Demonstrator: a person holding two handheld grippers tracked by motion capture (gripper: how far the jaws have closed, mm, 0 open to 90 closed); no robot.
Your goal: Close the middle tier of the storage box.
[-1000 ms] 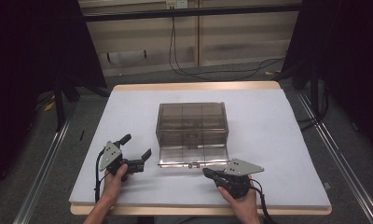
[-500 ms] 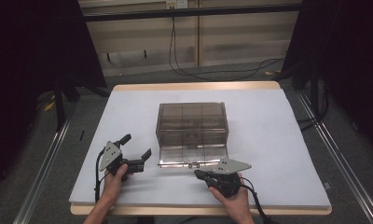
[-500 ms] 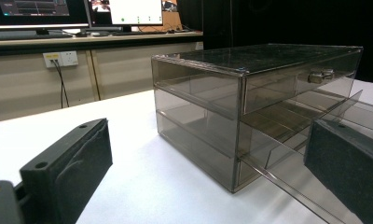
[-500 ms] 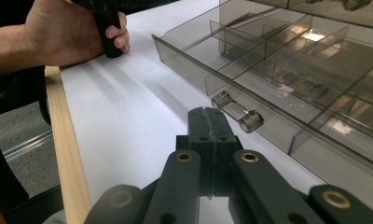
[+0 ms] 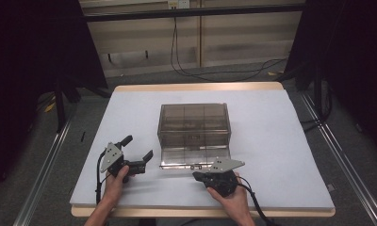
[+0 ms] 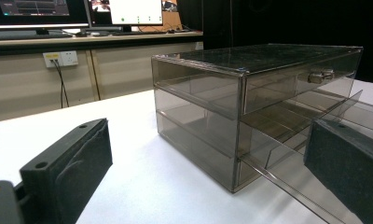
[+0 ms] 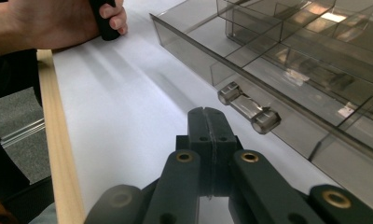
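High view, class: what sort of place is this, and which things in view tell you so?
Probably a lab recording station: a white-topped table ringed by black curtains, monitors on a bench behind, and a person holding a cabled left gripper and right gripper.

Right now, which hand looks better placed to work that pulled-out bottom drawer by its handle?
The right gripper: shut, its tips sit just short of the drawer handle. The left gripper is open, off beside the drawer box.
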